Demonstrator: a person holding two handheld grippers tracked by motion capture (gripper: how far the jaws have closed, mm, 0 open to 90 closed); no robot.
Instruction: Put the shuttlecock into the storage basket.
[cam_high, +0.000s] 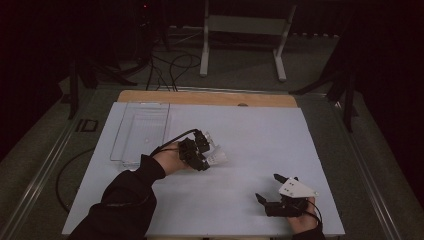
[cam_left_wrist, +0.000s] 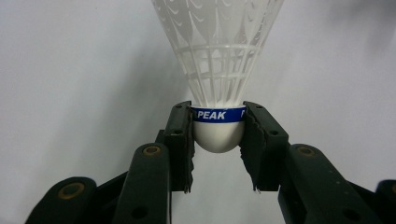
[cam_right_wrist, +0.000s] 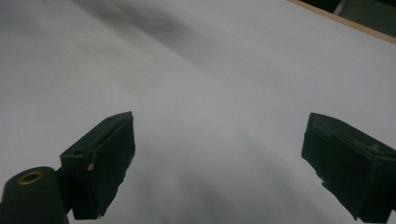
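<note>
The white table (cam_high: 210, 200) carries a clear tray (cam_high: 142, 131) at its far left. The right gripper (cam_high: 267, 187) rests near the front edge, its 2 jaws spread wide. The left gripper (cam_left_wrist: 218, 135) pinches the shuttlecock (cam_left_wrist: 217, 84) by its cork, beside the tray.

Shuttlecock (cam_left_wrist: 218, 93): white plastic, net-patterned skirt, rounded white cork base, blue band printed "PEAK". In left gripper view sits centre frame, base down, skirt flaring to top edge, band and cork pinched between two black jaws. In high view (cam_high: 216, 158) lies just left of centre, skirt pointing right, raised slightly above white counter.
</note>
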